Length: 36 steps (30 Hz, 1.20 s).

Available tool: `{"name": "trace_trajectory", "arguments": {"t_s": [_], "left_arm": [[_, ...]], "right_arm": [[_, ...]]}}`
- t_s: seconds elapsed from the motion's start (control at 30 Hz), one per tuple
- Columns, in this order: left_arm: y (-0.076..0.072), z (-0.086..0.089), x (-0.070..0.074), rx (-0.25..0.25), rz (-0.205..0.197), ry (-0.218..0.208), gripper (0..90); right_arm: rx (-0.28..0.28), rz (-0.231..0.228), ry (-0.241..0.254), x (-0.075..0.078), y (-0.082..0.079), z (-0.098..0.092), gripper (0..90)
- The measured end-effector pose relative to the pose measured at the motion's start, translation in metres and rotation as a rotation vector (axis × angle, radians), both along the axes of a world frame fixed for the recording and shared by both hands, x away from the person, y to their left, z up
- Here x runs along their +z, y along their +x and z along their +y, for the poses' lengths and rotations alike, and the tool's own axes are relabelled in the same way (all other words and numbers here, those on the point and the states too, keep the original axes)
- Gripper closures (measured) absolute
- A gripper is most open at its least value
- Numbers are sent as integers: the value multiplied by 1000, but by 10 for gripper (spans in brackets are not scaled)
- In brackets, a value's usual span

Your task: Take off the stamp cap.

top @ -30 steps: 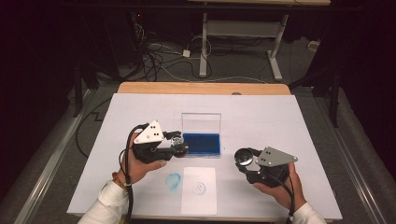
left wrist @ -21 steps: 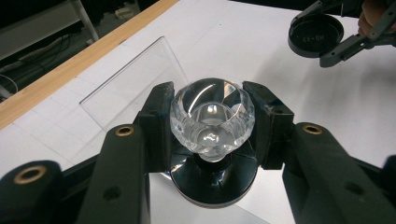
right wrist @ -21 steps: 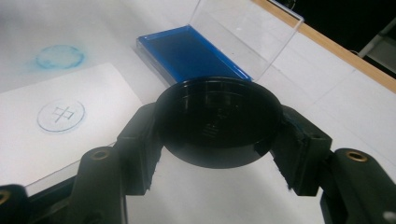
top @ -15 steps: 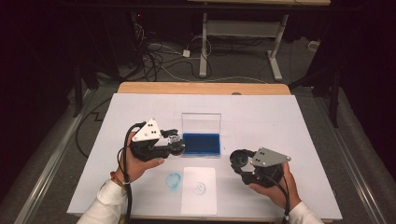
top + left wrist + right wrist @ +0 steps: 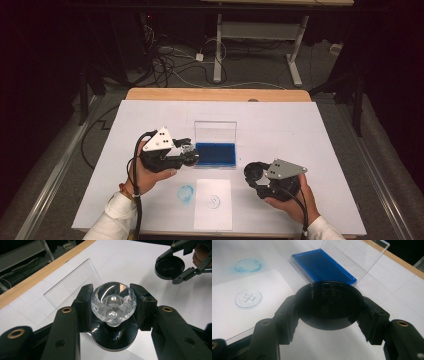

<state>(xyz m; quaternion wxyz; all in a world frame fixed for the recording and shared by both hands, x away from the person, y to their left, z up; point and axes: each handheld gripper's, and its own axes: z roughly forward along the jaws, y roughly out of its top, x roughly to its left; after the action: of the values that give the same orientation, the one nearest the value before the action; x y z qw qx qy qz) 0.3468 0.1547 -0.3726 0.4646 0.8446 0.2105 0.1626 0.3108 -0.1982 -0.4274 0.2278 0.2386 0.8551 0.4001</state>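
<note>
A: Left gripper (image 5: 113, 305) status?

B: Clamped on the stamp (image 5: 113, 302) by its faceted clear knob, one jaw on each side; the black base hangs below the jaws. It is held at the left end of the blue ink pad (image 5: 216, 154), apparently so the face can be inked or kept off the table.

A: Right gripper (image 5: 328, 308)?

B: Closed on the round black cap (image 5: 328, 305), gripped across its rim. It is judged to be the stamp's cover, kept aside until recapping is called for.

A: Pad case?

B: Clear lid (image 5: 215, 131) propped upright at the far edge, so the pad is reachable from the near side.

A: Where is the work relative to the tools?

B: White card (image 5: 213, 202) lies flat near the front edge, between the two hands, with a round blue print and a character already on it. A blue smudge (image 5: 186, 192) is seen on the table cover just left of the card. Stamp and cap are well apart; the card is nearer than both.
</note>
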Motion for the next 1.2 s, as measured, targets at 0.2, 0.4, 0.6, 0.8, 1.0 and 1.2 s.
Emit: {"name": "trace_trajectory", "arguments": {"t_s": [0.2,0.4,0.6,0.8,1.0,1.2], "left_arm": [[1,-6,-1,-8,2,6,546],[5,-14,-2,-14,1,12,545],[9,-22,-2,-21,-1,14,546],[15,-29,-1,-28,3,12,545],[22,-36,-2,-31,12,18,545],[30,-38,0,-28,20,18,545]], "right_arm": [[2,10,-3,-2,1,1,384],[6,14,-10,-3,2,1,385],[2,15,-8,-3,2,1,384],[3,12,-4,-2,1,0,385],[5,8,0,0,1,-1,385],[-2,14,7,0,1,-6,385]]}}
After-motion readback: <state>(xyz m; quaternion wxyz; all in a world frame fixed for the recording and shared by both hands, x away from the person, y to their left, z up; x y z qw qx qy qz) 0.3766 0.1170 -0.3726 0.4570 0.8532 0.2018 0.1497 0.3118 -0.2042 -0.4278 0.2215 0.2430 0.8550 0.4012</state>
